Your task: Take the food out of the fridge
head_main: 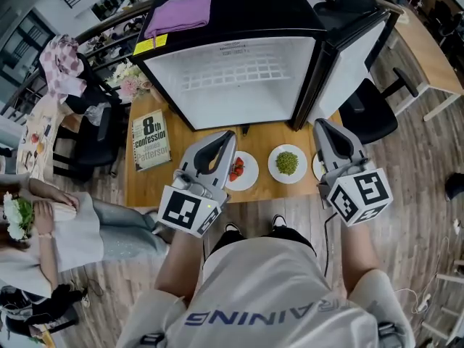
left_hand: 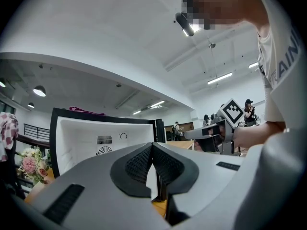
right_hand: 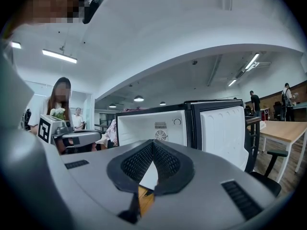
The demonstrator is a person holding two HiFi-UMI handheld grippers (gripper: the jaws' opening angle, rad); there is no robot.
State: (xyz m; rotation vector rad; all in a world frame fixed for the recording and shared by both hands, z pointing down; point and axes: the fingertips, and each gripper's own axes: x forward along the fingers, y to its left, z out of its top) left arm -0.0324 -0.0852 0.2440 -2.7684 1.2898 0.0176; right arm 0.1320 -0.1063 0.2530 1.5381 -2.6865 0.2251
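Note:
The small black fridge (head_main: 232, 85) stands open on the wooden table (head_main: 145, 183), its door (head_main: 353, 56) swung to the right. Its white inside shows only a wire shelf. In front of it sit a plate of red strawberries (head_main: 241, 170) and a plate of green food (head_main: 287, 163). A third plate (head_main: 317, 167) is mostly hidden under my right gripper. My left gripper (head_main: 229, 138) is shut and empty, just left of the strawberry plate. My right gripper (head_main: 320, 125) is shut and empty near the door's foot. Both point level at the fridge (left_hand: 96, 138) (right_hand: 153, 126).
A book (head_main: 151, 140) lies on the table's left part. A purple cloth (head_main: 181, 13) rests on top of the fridge. An office chair (head_main: 377, 114) stands right of the door, a black chair (head_main: 94, 140) and flowers (head_main: 134, 84) on the left. A seated person (head_main: 65, 227) is at far left.

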